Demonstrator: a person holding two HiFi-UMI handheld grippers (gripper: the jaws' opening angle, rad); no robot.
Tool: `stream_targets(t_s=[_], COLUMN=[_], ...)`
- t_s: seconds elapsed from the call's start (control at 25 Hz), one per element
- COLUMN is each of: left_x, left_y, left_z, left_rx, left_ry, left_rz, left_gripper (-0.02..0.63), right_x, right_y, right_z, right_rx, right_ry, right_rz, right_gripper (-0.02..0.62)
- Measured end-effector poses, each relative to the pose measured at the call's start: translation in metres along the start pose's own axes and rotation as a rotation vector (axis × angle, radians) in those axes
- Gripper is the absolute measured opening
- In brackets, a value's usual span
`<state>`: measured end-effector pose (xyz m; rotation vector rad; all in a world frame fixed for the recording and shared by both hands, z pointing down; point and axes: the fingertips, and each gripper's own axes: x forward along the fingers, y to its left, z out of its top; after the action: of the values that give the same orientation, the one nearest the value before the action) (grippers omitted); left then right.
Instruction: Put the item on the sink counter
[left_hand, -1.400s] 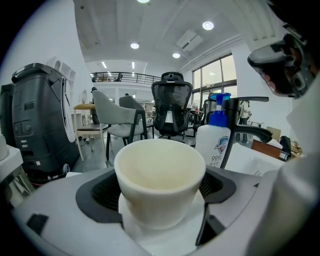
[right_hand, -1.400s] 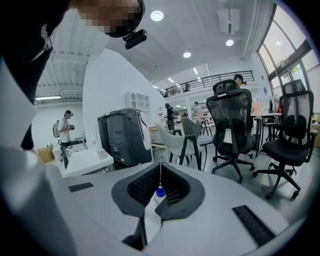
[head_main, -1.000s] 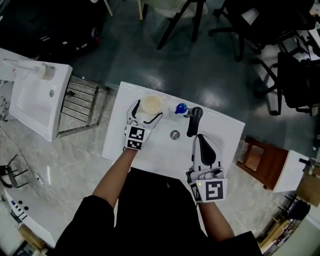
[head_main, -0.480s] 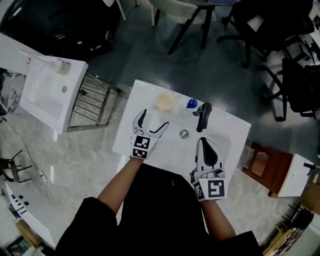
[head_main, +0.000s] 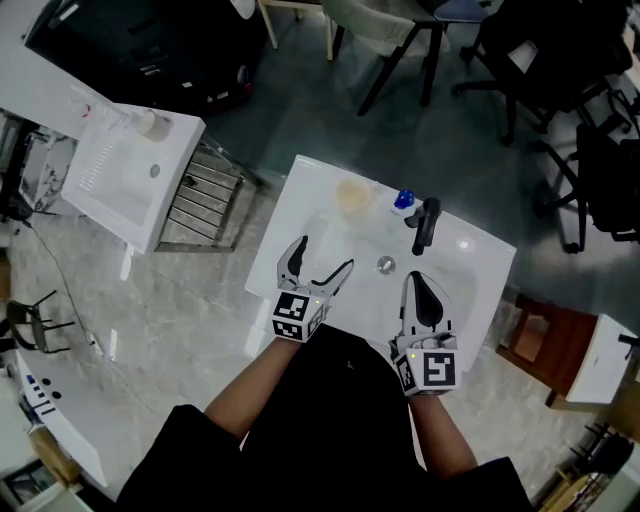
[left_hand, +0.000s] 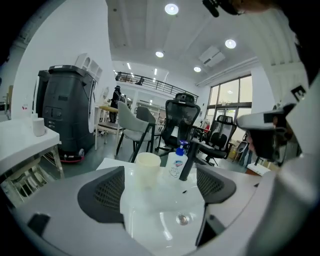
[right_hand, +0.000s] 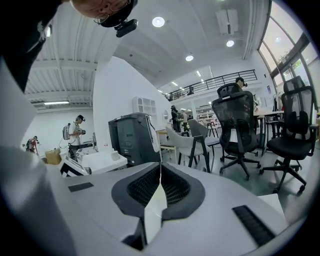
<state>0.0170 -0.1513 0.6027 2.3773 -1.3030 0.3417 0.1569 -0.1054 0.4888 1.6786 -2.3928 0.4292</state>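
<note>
In the head view we see both claws over the near edge of the white desk (head_main: 310, 200). The left claw (head_main: 324, 255) has its jaws wide apart and grips nothing. The right claw (head_main: 416, 282) has its jaws pressed together, also with nothing between them.

Only the left gripper view shows the cup (left_hand: 148, 167) well. It is a plain cream cup, standing upright on the far left part of the desk, just left of a soap bottle (left_hand: 176, 161) with a blue pump and a black tap (left_hand: 188, 155). The cup is apart from the jaws.

The right gripper view shows none of these things, only office chairs (right_hand: 235, 125) and a grey machine (right_hand: 131, 137) beyond its closed jaws.
</note>
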Motion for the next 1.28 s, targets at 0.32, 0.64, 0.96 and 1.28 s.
stream_targets(t_s=[0.32, 0.64, 0.96, 1.28], left_x=[-0.054, -0.084, -0.123, -0.154], left_y=[-0.035, -0.04, -0.022, -0.006], left_z=[0.047, 0.078, 0.134, 0.149], left_rx=[-0.011, -0.014, 0.078, 0.109], left_ry=[-0.067, -0.092, -0.117, -0.151], left_rz=[-0.049, -0.146, -0.216, -0.195], left_gripper=[0.448, 0.078, 0.023, 0.023], right_x=[-0.006, -0.002, 0.0, 0.007], right_y=[0.031, 0.061, 0.115, 0.159], right_z=[0.018, 0.038, 0.054, 0.062], right_rx=[0.018, -0.023, 0.004, -0.034], right_ry=[-0.043, -0.052, -0.052, -0.033], right_rz=[0.002, -0.064, -0.163, -0.178], right_gripper=[0.032, 0.032, 0.032, 0.031])
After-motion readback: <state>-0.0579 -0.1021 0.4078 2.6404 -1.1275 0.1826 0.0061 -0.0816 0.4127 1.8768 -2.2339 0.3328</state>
